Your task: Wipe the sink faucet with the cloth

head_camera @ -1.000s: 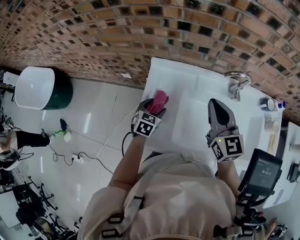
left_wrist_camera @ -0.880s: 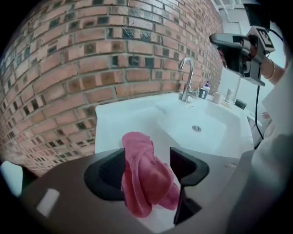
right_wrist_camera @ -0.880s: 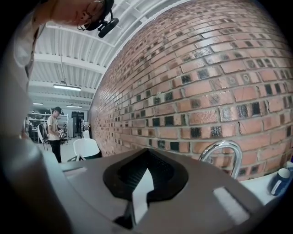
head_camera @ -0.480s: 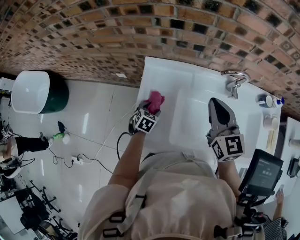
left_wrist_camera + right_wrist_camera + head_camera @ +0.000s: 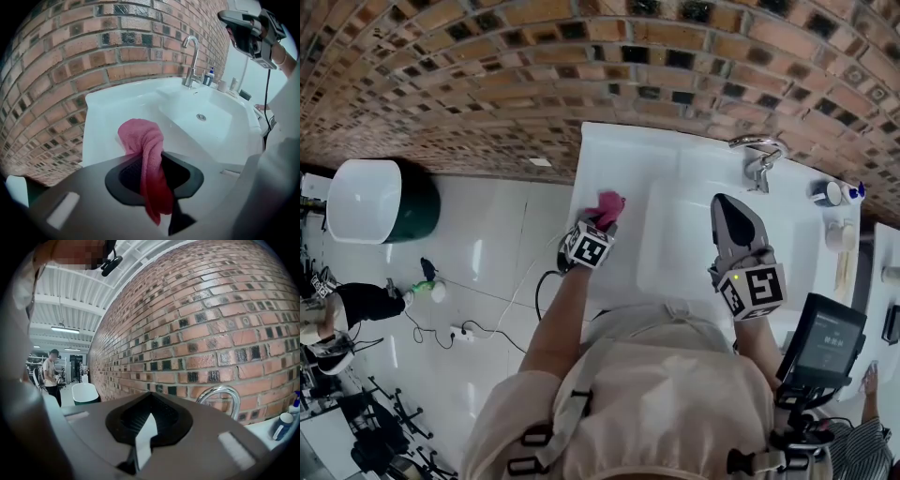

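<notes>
Compared with a second ago, the left tool (image 5: 601,223) is lower and sits right on the pink cloth (image 5: 609,202). Its jaws, wide then, are now closing on it. In the left gripper view a twisted strand of cloth (image 5: 149,159) fills the narrow gap between the pads, while the rest bunches up just beyond the tips on the white surface (image 5: 623,155). I judge this to mean the pick-up is nearly secured, and no wiping has begun. The cloth rests on the flat ledge at about 9 o'clock of the basin (image 5: 684,244), touching the surface and not yet lifted. The faucet (image 5: 759,157) stands well apart from it, at roughly 2 o'clock from the cloth in the head view, against the brick wall (image 5: 487,75). The right tool (image 5: 729,208) hovers over the basin much as it did before, with its jaws drawn together and nothing between them. The faucet spout (image 5: 220,397) is at about 1 o'clock ahead of it. Next, I expect, the cloth needs lifting and carrying across the basin to the faucet.
</notes>
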Demonstrator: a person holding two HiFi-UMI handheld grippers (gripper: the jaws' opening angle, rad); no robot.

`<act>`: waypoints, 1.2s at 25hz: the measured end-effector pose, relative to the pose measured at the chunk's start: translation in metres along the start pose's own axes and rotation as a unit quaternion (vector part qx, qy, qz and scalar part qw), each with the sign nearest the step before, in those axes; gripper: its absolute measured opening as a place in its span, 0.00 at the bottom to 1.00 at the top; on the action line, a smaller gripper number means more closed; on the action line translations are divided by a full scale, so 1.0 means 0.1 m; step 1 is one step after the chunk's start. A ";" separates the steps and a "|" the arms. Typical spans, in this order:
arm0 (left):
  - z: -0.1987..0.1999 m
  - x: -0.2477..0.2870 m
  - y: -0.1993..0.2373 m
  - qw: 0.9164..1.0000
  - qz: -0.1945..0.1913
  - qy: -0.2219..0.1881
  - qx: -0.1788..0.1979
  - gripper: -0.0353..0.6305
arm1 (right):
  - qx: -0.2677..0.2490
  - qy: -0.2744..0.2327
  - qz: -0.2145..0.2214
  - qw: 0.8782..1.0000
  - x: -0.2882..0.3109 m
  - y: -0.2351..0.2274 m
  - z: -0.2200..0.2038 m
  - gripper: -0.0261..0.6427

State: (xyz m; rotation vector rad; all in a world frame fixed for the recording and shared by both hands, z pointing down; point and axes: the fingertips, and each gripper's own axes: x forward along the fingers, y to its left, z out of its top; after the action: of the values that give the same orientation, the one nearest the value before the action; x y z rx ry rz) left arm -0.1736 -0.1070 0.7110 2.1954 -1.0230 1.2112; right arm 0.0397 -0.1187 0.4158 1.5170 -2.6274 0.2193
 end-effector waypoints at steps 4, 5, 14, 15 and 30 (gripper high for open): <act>0.19 -0.15 0.07 0.999 0.009 -0.033 -0.008 0.19 | -0.004 -0.011 -0.007 1.000 -0.11 -0.06 0.07 0.02; 0.34 -0.22 0.07 0.999 0.012 -0.052 -0.010 0.19 | -0.003 -0.013 -0.012 1.000 -0.15 -0.09 0.07 0.02; 2.54 -1.08 -0.48 0.961 -0.025 -0.268 0.064 0.19 | -0.003 -0.028 -0.045 0.999 -0.48 -0.38 0.17 0.02; 2.73 -1.11 -0.59 0.957 -0.031 -0.278 0.081 0.19 | -0.003 -0.029 -0.048 0.998 -0.51 -0.43 0.18 0.02; 3.69 -0.43 -1.31 0.956 -0.076 -0.269 0.084 0.20 | 0.002 -0.022 -0.074 0.997 -0.80 -1.01 0.11 0.02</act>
State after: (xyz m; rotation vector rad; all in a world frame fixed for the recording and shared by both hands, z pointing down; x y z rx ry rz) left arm 0.1096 -0.2514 0.4782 2.7658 -0.9413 0.6599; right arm 0.1673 -0.1026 0.4000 1.7286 -2.5330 0.1811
